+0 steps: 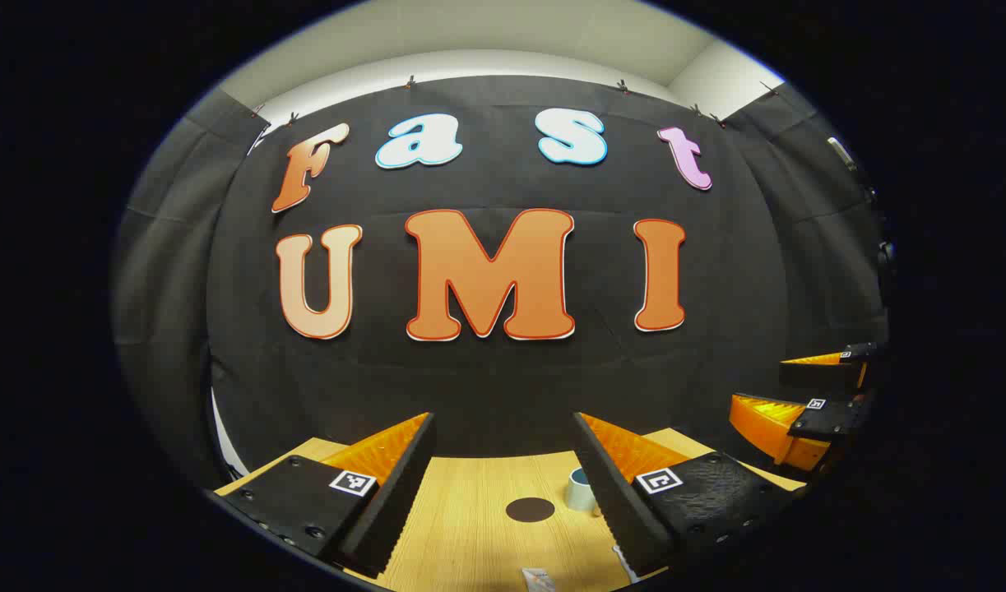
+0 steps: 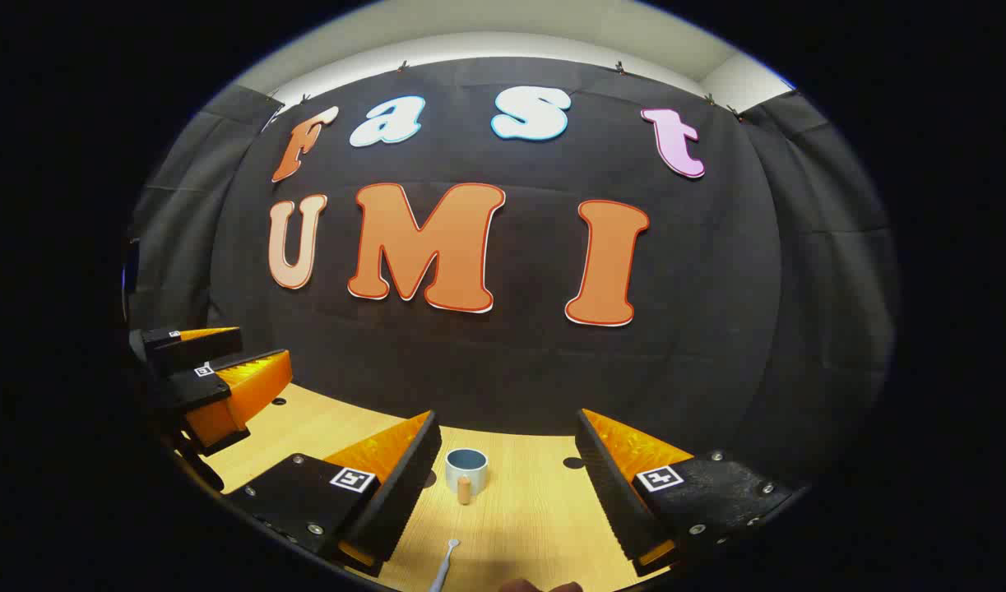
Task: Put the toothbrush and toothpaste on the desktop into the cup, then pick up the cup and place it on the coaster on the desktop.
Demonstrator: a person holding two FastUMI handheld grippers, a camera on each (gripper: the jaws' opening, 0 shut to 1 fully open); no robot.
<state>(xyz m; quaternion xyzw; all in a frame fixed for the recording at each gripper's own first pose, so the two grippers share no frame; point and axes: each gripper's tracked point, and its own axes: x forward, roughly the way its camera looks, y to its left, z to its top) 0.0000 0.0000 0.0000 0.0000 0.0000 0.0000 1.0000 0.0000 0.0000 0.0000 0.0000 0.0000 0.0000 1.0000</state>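
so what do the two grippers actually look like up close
Both match. The left gripper and the right gripper each have two wedge-shaped fingers: translucent orange bodies, black ridged inner pads, and black textured bases with screws. Each base carries a small square black-and-white marker. No cables or sleeves are visible.

Your desktop [image 2: 535, 518] shows pale wood grain under a matt finish. The cup [image 2: 466, 469] looks like smooth, glazed ceramic, and the coaster [image 1: 530, 510] lies dark and matt. On your left gripper [image 1: 503, 485] and right gripper [image 2: 507, 485], ribbed glossy orange plastic backs matt black, toothed pads. The wall behind is matt black cloth [image 1: 503, 378].
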